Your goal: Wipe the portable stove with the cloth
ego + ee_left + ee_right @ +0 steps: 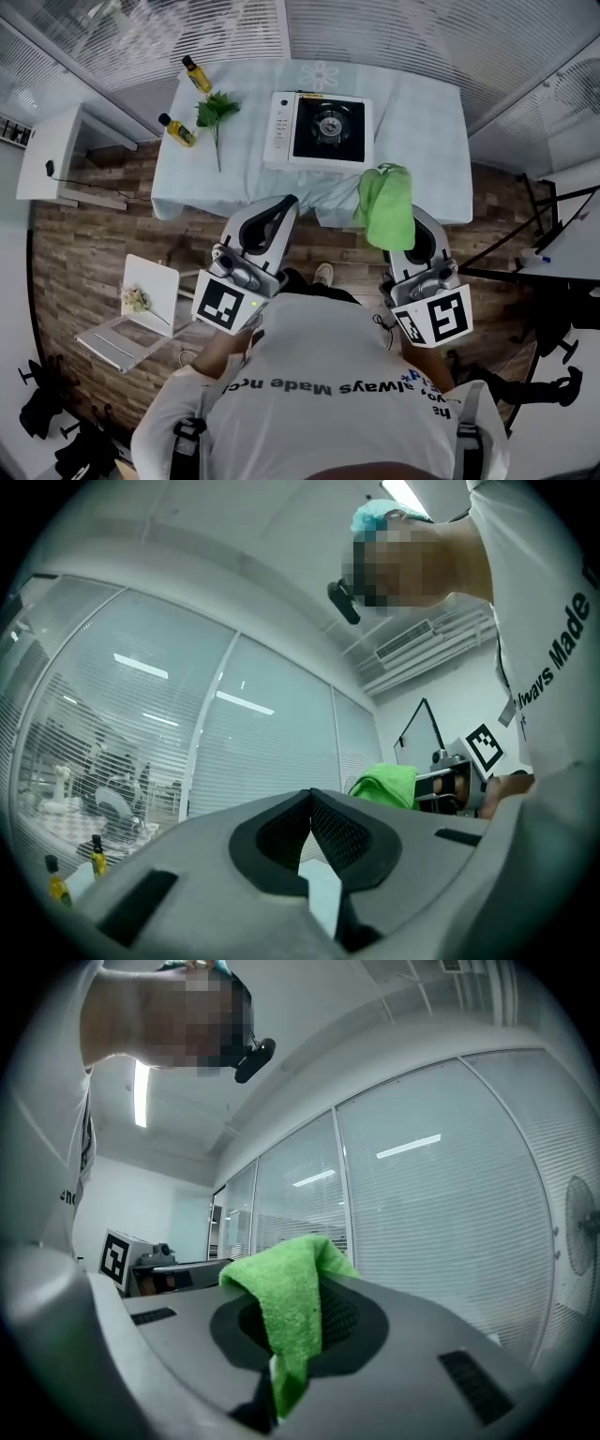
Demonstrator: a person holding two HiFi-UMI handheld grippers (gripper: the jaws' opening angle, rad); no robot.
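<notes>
- right gripper is clamped on the green cloth; its jaws pinch a fold and the rest drapes over the tips
- left gripper has its jaws closed tip to tip; nothing sits between them
- portable stove sits on the table, apart from the cloth; the cloth hangs at the table's near edge
- two bottles and a leafy sprig lie left of the stove

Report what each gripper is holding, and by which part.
Right gripper pinches the green cloth by a fold, the rest draped over its tips. Left gripper: shut, empty.
</notes>
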